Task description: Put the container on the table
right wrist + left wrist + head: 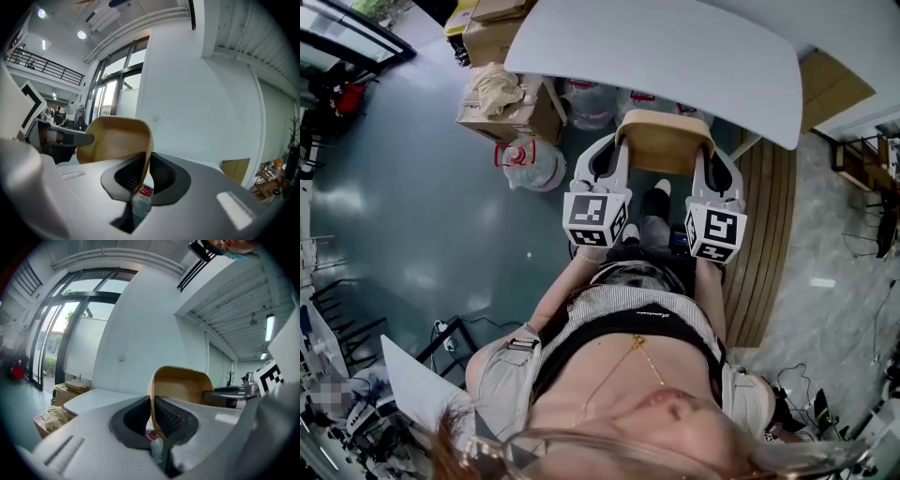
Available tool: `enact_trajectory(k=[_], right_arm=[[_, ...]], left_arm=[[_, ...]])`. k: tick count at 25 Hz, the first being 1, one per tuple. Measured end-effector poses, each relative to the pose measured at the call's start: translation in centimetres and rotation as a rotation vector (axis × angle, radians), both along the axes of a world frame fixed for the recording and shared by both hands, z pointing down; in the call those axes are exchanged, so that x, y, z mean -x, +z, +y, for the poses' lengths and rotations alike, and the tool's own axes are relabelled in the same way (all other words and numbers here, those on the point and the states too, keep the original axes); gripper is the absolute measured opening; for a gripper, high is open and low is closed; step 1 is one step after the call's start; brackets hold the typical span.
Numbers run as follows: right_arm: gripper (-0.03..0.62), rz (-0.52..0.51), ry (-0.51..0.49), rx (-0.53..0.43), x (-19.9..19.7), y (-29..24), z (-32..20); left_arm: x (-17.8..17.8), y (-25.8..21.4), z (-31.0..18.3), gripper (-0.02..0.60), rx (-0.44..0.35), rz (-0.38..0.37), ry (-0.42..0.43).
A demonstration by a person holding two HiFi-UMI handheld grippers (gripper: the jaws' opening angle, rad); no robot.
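Floor (412,206) of dark, glossy green-grey fills the left of the head view. Cardboard boxes (502,103) and a clear water jug (530,161) sit on it near the white desk (675,56), whose top spans the upper part of the picture. Wooden boards (764,234) run along the right. The tan container (664,141) is held in the air just before the desk's near edge, above the floor. It is carried between the left tool (616,150) and the right tool (711,155), one at each side wall.

In the left gripper view, the left tool's jaws stand narrow, pinched on the container's thin wall, with its hollow opening to the right. Beyond lie the desk, a plain white wall (140,333) and a tall glass front (61,329) with daylight behind it. A strip light (269,326) glows under the ceiling at the right.

In the right gripper view, the right tool's jaws are likewise nearly together, clamped on the opposite wall of the container. Behind it are tall windows (112,93) and a railed gallery (42,68) high at the left. A brown cardboard sheet (236,171) stands by the wall low at the right.
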State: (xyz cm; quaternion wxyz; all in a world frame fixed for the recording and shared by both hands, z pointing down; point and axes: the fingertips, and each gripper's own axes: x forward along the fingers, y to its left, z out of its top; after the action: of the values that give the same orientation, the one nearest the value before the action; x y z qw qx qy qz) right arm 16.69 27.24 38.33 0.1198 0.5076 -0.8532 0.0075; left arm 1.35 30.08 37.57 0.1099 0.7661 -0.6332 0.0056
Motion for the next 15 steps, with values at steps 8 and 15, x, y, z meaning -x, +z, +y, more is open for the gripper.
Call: enact_trajectory(k=[8, 15], right_arm=[[0.049, -0.01, -0.03, 0.004, 1.4, 0.3, -5.3], [0.048, -0.007, -0.033, 0.007, 1.5, 0.1, -10.8]], left_arm=[[1.2, 0.1, -4.4, 0.012, 0.003, -0.013, -0.03], [1.2, 0.0, -9.7, 0.012, 0.009, -0.019, -0.039]])
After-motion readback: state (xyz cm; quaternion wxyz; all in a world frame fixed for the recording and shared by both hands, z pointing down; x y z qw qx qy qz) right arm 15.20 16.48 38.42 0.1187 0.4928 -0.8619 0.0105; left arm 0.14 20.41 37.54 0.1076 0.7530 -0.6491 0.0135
